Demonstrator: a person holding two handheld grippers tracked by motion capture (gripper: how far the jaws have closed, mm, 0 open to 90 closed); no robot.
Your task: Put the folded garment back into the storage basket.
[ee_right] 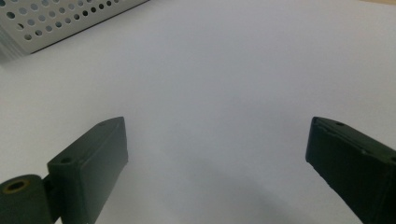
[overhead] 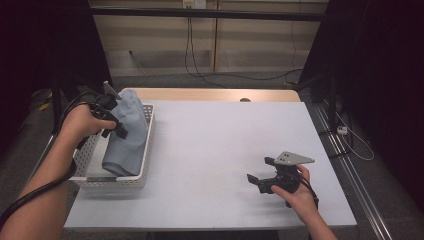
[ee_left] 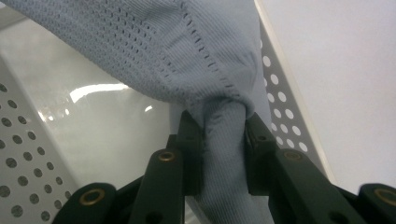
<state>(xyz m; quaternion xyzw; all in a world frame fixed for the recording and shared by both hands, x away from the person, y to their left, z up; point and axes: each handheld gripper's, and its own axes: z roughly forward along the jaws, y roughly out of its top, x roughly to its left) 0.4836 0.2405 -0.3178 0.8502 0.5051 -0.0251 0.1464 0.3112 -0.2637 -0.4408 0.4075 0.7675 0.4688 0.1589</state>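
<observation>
A light blue knit garment [overhead: 127, 135] hangs partly lifted over a white perforated basket [overhead: 92, 172] at the table's left. My left gripper [overhead: 119, 127] is shut on a bunched fold of the garment [ee_left: 224, 135]; the cloth is pinched tight between the black pads. The rest of the fabric drapes down into the basket [ee_left: 28, 154]. My right gripper [overhead: 259, 171] rests low over the bare white table at the front right, wide open with nothing between its fingers [ee_right: 100, 154].
The basket's perforated wall [ee_right: 60, 18] lies far off in the right gripper view. A wooden strip [overhead: 215, 95] runs along the table's far edge. Cables trail on the floor behind and to the right.
</observation>
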